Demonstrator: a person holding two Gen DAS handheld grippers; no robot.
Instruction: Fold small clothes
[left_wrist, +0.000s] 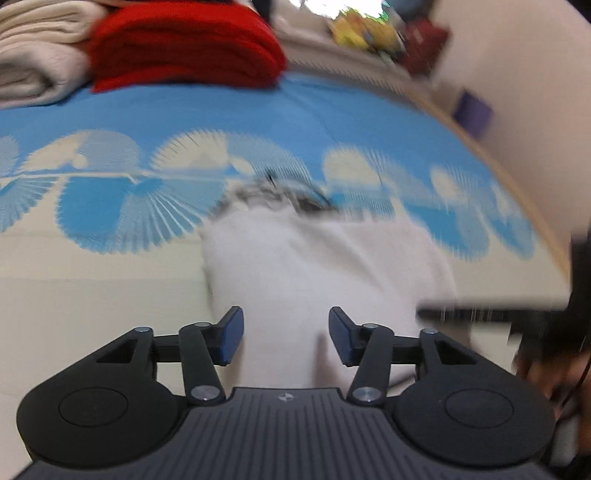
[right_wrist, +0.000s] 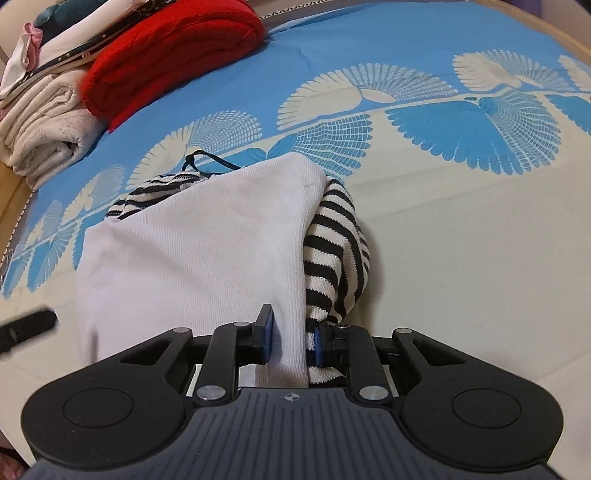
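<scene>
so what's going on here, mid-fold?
Looks like it. The right gripper is shut on the near edge of a white garment with a black-and-white striped piece bunched at its right side, both lying on the blue patterned sheet. The left gripper is open over the white cloth, gripping nothing. Folded red and cream items sit stacked behind.

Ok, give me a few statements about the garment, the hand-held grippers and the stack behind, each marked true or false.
1. The right hand-held gripper is clamped on the white garment. True.
2. The left hand-held gripper grips the white garment too. False: its jaws stand apart, closed on nothing.
3. A red folded cloth lies at the far side of the blue patterned cover. True.
4. The striped fabric is red and white. False: it is black and white.
</scene>
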